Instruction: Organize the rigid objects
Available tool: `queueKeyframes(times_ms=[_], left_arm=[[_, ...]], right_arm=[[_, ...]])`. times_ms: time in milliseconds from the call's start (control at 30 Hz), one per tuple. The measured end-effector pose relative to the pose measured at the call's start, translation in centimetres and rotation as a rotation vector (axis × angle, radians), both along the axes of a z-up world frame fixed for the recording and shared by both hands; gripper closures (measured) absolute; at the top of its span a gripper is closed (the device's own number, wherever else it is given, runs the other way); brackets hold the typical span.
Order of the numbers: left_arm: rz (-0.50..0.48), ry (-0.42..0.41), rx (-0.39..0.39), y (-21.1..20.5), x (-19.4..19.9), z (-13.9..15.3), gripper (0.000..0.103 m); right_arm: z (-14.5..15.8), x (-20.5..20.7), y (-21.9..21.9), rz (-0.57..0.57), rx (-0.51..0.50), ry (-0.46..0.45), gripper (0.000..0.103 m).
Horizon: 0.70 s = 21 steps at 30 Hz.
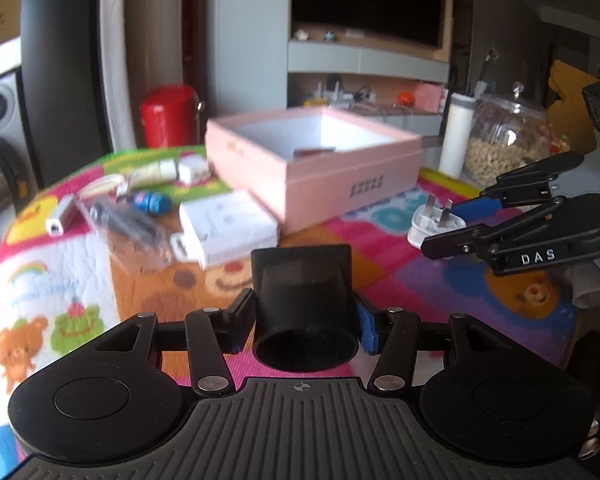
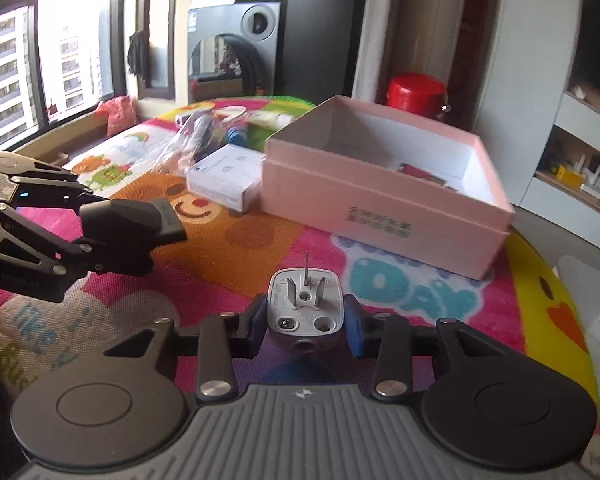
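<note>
on the quilted mat [image 2: 260,248], boxy white plug [image 2: 305,304].

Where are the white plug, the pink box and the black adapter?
white plug [image 2: 305,308]: right wrist view, pronged face.
pink box [image 2: 380,204]: right wrist view, near side wall.
black adapter [image 1: 305,300]: left wrist view, top of body.

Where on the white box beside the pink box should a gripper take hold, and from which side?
Grip the white box across its short width, coming from above. It lies flat on the mat, its top bare, but the pink box stands close alongside.
</note>
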<state>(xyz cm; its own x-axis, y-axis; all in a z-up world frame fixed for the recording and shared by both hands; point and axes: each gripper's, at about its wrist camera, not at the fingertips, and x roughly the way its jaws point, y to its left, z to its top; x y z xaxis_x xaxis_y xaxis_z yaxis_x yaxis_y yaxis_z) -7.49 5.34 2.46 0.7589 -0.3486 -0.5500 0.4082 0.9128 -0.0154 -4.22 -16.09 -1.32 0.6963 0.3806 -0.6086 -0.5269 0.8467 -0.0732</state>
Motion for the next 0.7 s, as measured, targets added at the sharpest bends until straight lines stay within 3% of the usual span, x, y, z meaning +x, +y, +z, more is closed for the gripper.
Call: queueKeyframes(times_ms=[233,467,533,600,700], left_arm=[[-0.038,-0.098,-0.067,-1.0,1.2,4.5,0.047],[-0.065,-0.208,-0.099,-3.4,7.5,10.0,0.047],[-0.053,-0.177,-0.173,-3.7,11.1,10.7,0.046],[-0.029,-0.095,-0.232,-4.1,15.1,10.4,0.046],[0.026,-0.034,-0.258,-4.3,18.2,8.7,0.046]], right_arm=[[4.4,-0.7,-2.8,-0.061,0.093,-0.106,0.064],[8.4,2.9,-2.7,-0.121,0.133,-0.212,0.064],[9.0,4.9,-2.3,-0.159,0.161,-0.224,0.064],[9.1,7.0,-2.2,-0.177,0.182,-0.231,0.063],[8.3,8.6,-1.7,-0.21,0.157,-0.207,0.056]])
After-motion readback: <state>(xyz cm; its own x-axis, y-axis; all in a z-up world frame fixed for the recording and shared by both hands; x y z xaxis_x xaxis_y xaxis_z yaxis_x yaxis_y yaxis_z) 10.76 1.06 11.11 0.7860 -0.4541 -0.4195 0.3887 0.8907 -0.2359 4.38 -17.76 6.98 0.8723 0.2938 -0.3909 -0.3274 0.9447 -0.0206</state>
